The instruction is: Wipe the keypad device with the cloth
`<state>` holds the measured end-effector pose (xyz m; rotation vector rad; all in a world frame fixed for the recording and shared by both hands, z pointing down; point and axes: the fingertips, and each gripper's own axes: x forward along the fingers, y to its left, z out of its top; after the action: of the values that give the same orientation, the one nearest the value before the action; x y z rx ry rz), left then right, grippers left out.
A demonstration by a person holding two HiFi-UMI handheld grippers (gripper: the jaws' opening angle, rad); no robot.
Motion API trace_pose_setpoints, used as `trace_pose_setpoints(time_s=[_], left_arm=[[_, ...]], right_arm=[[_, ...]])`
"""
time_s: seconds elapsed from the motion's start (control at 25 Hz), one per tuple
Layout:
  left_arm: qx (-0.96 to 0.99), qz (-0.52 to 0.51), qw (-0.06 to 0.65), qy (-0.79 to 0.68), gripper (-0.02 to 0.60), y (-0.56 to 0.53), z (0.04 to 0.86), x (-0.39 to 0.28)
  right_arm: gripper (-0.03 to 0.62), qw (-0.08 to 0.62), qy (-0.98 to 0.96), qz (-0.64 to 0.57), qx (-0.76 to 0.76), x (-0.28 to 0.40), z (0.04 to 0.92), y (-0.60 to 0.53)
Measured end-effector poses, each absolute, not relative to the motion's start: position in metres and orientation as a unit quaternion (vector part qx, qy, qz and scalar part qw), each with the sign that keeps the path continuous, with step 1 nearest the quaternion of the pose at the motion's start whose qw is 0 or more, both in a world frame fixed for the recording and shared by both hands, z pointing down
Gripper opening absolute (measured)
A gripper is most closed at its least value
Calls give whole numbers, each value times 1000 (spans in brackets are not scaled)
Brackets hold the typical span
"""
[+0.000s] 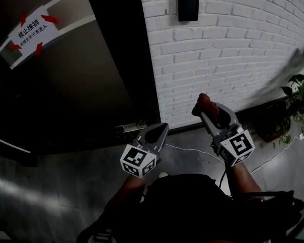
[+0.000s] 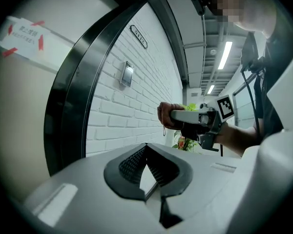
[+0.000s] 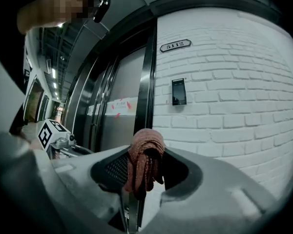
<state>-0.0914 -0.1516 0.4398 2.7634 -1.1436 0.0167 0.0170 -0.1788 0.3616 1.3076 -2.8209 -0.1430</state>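
We're pre-wipe: right gripper (image 1: 204, 107) fingers clamped on the cloth (image 3: 145, 152), left gripper (image 1: 156, 131) fingers together, keypad device (image 1: 187, 1) up at 12 o'clock needs reaching.

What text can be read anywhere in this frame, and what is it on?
"5112": number plate on the brick wall, above the keypad device.
"禁止推销": white sign on the door; its smaller second line is too blurred to read.
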Motion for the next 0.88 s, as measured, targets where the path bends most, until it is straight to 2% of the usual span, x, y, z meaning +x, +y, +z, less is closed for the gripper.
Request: trace_pose_setpoints(time_s=[0.56, 0.88], left_arm=[[908, -3, 70, -413, 15, -86, 426, -3], [907, 8, 67, -415, 15, -63, 425, 26]], right_arm=[[144, 29, -921, -20, 388, 101, 378, -93], [144, 33, -922, -13, 386, 128, 395, -66]])
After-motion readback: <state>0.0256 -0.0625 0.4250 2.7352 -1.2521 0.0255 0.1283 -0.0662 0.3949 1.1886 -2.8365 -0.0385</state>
